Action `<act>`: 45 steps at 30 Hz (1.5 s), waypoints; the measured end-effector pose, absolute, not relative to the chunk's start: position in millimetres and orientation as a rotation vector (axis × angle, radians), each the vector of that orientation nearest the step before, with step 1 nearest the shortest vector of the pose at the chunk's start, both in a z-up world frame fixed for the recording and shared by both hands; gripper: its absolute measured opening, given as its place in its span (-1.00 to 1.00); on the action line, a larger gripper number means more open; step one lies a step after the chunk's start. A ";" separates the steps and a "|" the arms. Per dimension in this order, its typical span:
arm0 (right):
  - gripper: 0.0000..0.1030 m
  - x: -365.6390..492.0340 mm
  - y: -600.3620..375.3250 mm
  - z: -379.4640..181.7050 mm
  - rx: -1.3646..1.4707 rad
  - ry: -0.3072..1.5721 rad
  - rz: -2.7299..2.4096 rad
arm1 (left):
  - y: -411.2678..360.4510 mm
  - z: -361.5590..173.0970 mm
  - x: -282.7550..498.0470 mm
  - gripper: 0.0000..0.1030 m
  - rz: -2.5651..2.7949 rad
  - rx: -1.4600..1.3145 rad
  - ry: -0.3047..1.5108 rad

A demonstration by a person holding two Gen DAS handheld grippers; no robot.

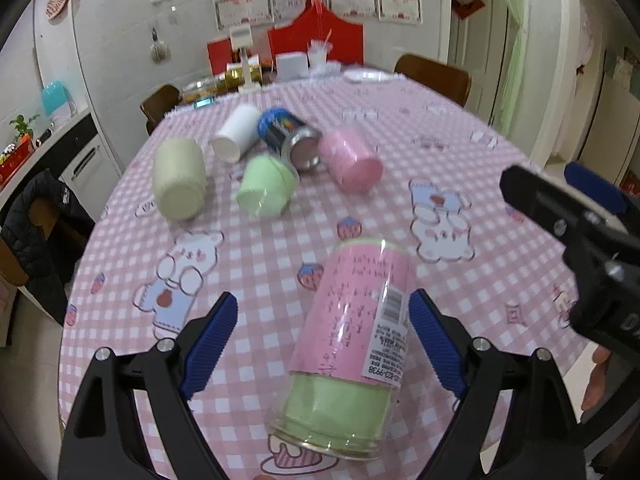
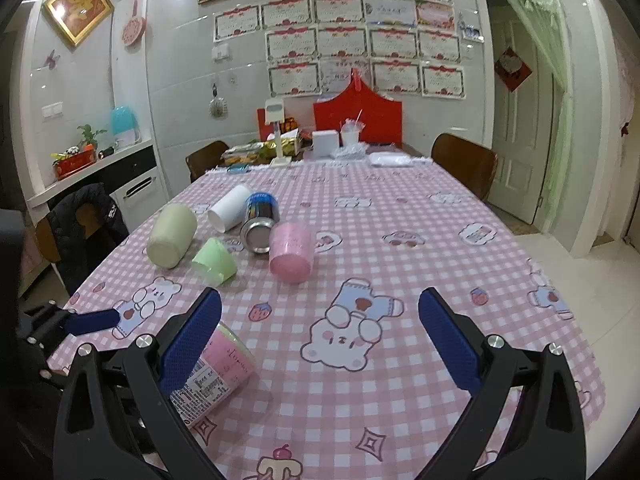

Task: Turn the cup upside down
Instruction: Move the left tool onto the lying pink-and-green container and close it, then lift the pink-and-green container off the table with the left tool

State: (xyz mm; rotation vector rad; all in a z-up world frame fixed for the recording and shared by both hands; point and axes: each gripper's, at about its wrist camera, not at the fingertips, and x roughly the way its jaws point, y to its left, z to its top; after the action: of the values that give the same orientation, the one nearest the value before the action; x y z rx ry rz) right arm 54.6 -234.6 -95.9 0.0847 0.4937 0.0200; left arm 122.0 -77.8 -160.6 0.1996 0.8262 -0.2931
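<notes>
- Left wrist view: the cup [image 1: 352, 344], a clear one with a pink label and a green band at the near end, lies on its side on the surface [image 1: 500, 288], close to the near edge. It is not upright and not inverted.
- The left claw [image 1: 323, 334] is spread wide, its blue fingers [image 1: 214, 332] to either side of the cup. The right-hand pad sits just beside the label; I cannot tell whether it touches. The left-hand pad is clearly apart from the cup. Nothing is gripped.
- Judgement: the flip is not yet done. What remains is to close on the cup, lift it, turn it mouth-down and set it on the surface.
- The left claw points forward and down over the near edge, roughly along the cup's long axis.
- The right claw's black body enters this view at the right side, above the surface and well clear of the cup.
- A group of other cups [image 1: 264, 160] lies tipped toward the far left of the surface, well apart from the working area.
- Right wrist view: the right claw [image 2: 320, 340] is also spread wide and holds nothing; only bare checked surface [image 2: 400, 240] lies between its fingers.
- The cup [image 2: 218, 376] shows low and left here, partly hidden behind the left-hand finger, lying on its side near the near-left edge.
- The right claw is level-to-downward, aimed across the surface toward the far edge, idle beside the work.
</notes>
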 end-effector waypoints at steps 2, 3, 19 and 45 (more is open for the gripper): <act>0.85 58.0 -234.4 -99.8 0.087 0.504 0.030 | -80.4 -169.9 124.4 0.67 -0.290 0.203 0.863; 0.85 59.7 -233.8 -101.3 0.087 0.511 0.031 | -81.8 -172.5 126.2 0.67 -0.301 0.198 0.872; 0.85 82.2 -226.4 -114.5 0.097 0.560 0.057 | -58.2 -174.0 156.7 0.67 -0.251 0.117 0.913; 0.85 92.7 -209.0 -117.0 0.091 0.575 0.114 | -34.9 -175.9 141.2 0.67 -0.229 0.156 0.960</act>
State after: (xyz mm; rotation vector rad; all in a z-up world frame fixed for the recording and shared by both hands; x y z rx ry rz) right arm 92.7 -209.0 -117.0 0.0905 0.5751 0.1139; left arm 141.2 -34.9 -175.9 0.1558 0.9599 -0.2289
